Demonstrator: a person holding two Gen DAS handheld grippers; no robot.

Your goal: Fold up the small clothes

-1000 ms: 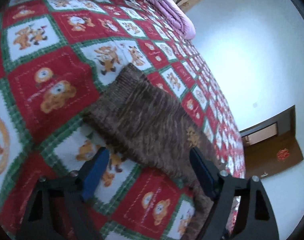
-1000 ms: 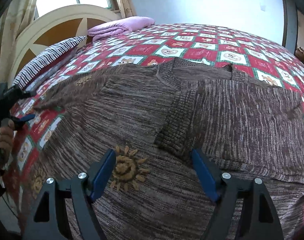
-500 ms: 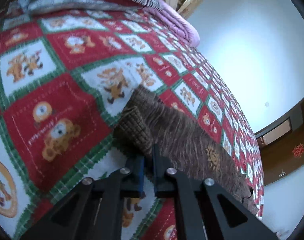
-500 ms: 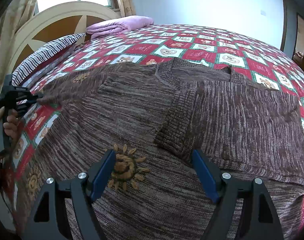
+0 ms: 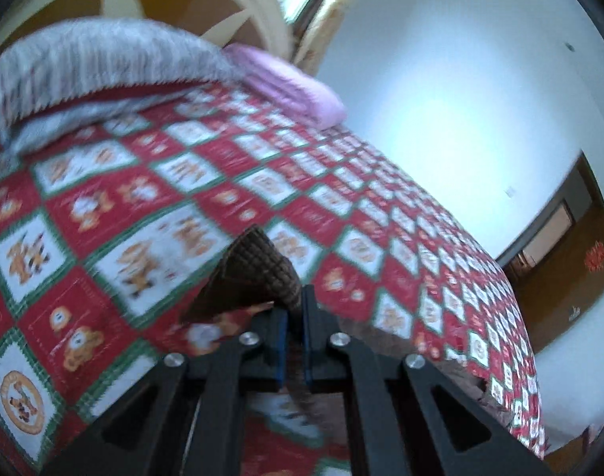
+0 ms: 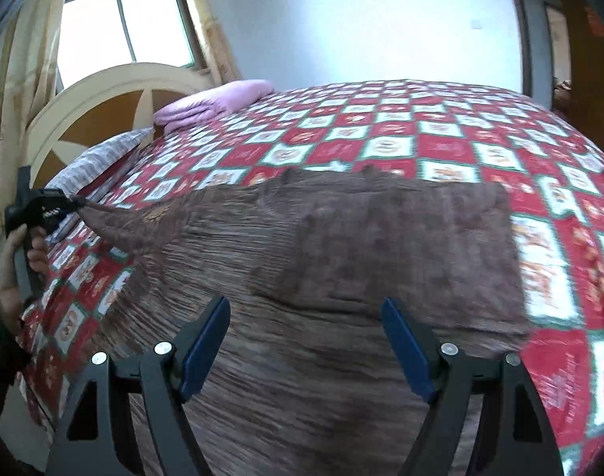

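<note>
The brown knitted sweater (image 6: 341, 277) is spread on the bed's red checked quilt (image 6: 441, 146). Its sleeve cuff (image 5: 258, 273) is clamped between the closed left tongs (image 5: 296, 309) and raised off the quilt. The right tongs (image 6: 306, 341) are held wide apart above the sweater body, gripping nothing. Both views are motion-blurred.

Brown knit sweater (image 6: 341, 261) flat on the bed, one sleeve cuff (image 5: 258, 273) lifted.

Both wrist views low over bedspread (image 5: 115, 214)
</note>
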